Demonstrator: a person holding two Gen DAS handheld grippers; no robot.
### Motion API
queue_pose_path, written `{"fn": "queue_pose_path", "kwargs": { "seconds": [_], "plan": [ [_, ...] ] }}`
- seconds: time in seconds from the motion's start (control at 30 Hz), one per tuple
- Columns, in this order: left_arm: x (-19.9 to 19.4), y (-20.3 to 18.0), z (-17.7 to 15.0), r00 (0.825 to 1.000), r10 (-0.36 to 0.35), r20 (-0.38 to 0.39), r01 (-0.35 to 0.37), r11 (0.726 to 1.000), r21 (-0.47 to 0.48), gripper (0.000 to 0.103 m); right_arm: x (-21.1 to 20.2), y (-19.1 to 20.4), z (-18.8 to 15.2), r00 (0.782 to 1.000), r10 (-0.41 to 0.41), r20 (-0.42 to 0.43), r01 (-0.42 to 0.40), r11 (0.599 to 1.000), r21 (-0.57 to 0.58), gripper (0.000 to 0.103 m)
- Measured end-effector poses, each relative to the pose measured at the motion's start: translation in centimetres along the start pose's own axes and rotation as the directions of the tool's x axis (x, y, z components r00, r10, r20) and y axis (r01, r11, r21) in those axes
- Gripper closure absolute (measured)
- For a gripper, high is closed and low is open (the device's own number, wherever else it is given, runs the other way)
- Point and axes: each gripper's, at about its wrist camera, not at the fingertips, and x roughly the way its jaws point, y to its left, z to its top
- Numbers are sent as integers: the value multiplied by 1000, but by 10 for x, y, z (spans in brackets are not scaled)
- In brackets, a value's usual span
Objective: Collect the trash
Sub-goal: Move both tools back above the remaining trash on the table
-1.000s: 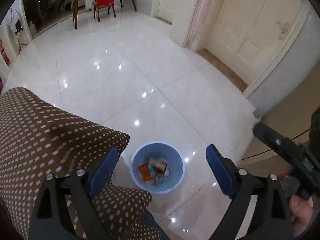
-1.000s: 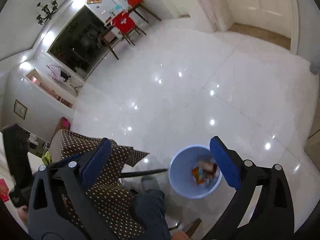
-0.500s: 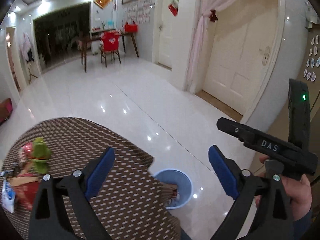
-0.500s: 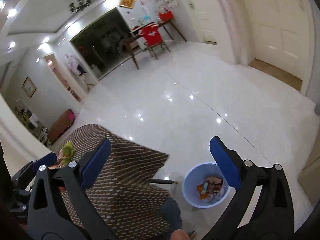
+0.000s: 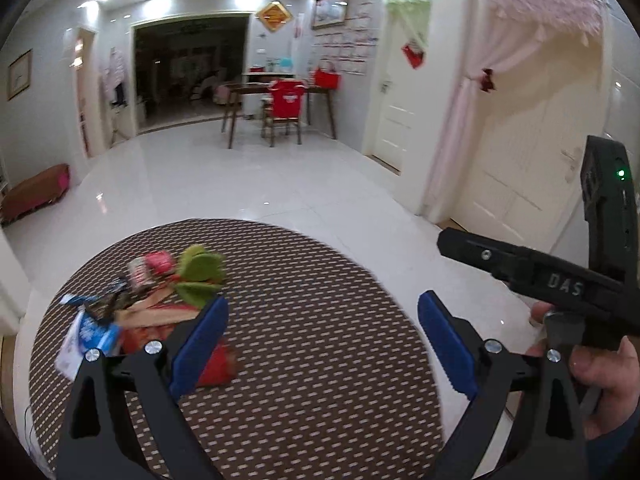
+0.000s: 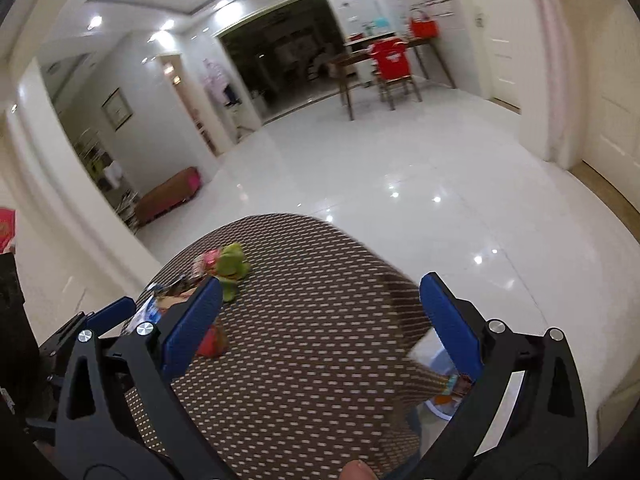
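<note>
1. Brown cloth with white dashes covers a round counter (image 5: 304, 360) filling the lower half of both views.
2. Trash pile (image 5: 140, 304), made of green, red and blue wrappers, lies on the counter at lower left of the left view, blurred.
3. Left gripper (image 5: 320, 340) hovers over the counter, blue fingers (image 5: 198, 344) spread wide, holding nothing.
4. Right gripper (image 6: 320, 328) is likewise released and empty.
5. Blue bin (image 6: 444, 396) peeks out past the counter's edge, lower right of the right view.
</note>
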Motion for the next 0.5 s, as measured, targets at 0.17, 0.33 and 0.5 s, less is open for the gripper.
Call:
{"fn": "queue_pose_path", "kwargs": {
  "seconds": [0.17,0.33,0.5],
  "plan": [
    [-15,44,-9,996,83,13,-83,995,-47,9,22,38,1,998,47,-45,-49,998,-48,6],
    [-24,94,-25,985,173,9,-171,979,-110,9,51,73,-12,990,79,-116,-92,989,-111,6],
    [-22,148,-44,959,283,-29,-284,947,-150,9,85,99,-26,975,90,-203,-127,976,-177,6]
  ]
}}
